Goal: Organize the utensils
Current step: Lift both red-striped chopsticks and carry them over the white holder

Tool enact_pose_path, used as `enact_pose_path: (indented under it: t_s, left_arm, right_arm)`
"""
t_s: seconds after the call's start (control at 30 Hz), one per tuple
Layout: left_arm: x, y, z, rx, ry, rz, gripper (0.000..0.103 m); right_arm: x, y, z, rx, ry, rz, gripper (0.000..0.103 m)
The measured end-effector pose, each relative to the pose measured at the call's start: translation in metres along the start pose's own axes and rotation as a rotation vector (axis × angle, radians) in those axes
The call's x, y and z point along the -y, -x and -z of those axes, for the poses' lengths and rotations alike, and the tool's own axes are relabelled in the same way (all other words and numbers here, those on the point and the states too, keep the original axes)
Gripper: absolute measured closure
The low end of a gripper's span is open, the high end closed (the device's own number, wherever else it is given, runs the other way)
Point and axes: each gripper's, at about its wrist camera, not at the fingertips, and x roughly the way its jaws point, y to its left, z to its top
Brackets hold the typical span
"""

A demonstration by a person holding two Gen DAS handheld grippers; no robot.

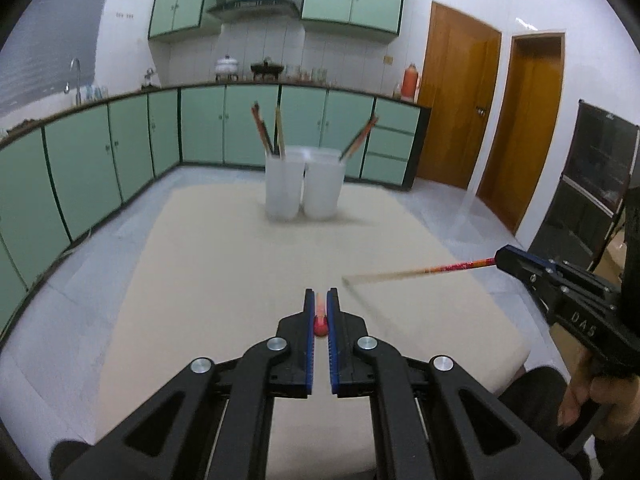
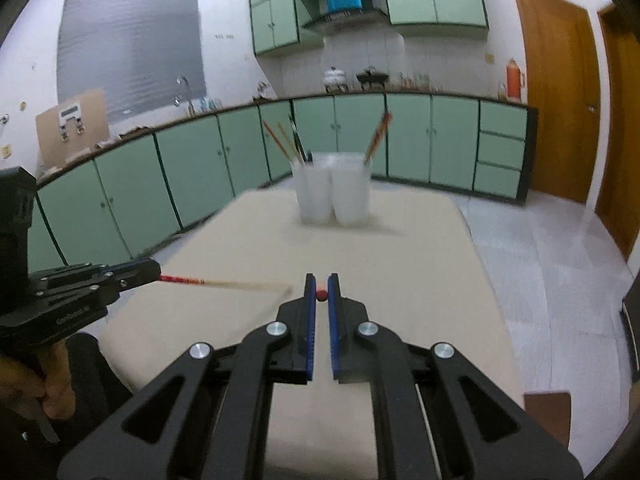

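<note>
Where fingers pinch, chopstick mostly hidden

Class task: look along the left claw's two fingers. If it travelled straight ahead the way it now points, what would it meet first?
Probably the left translucent white plastic cup holding chopsticks, standing on the beige table. The left claw, shut on a red-ended chopstick, aims slightly downward, so it might meet the tabletop before the cup; depth is unclear.

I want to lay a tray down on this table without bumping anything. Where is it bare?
The table is bare between the two white cups at its far end and the near edge. The cups stand side by side, touching; chopsticks lean out of them.
</note>
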Motion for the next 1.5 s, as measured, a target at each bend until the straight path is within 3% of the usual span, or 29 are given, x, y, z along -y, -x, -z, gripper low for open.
enact_pose_path:
  t_s: [0.17,0.27,0.57,0.8,1.07,1.5]
  left_arm:
    - [-0.007,0.01,-0.03,0.018,-0.012,0.02,0.097]
    - [-0.01,0.007,-0.041,0.014,-0.029,0.017,0.097]
    - [-0.026,-0.018,-0.079,-0.085,-0.017,0.077,0.097]
    - [-0.032,-0.026,-0.113,-0.113,-0.039,0.093,0.097]
    - [-0.03,-0.027,-0.155,-0.1,-0.065,0.092,0.097]
    - [-0.035,-0.064,-0.244,-0.081,-0.06,0.067,0.097]
  right_arm:
    - [-0.004,0.002,-0.039,0.0,0.05,-0.026,0.098]
    - [-0.005,-0.01,-0.058,-0.046,0.067,-0.051,0.098]
    - [-0.002,-0.052,-0.101,-0.161,0.11,-0.085,0.098]
    - [0.002,-0.068,-0.132,-0.224,0.132,-0.102,0.098]
    - [0.0,-0.072,-0.175,-0.239,0.167,-0.093,0.098]
    - [0.023,-0.098,-0.264,-0.195,0.099,-0.055,0.098]
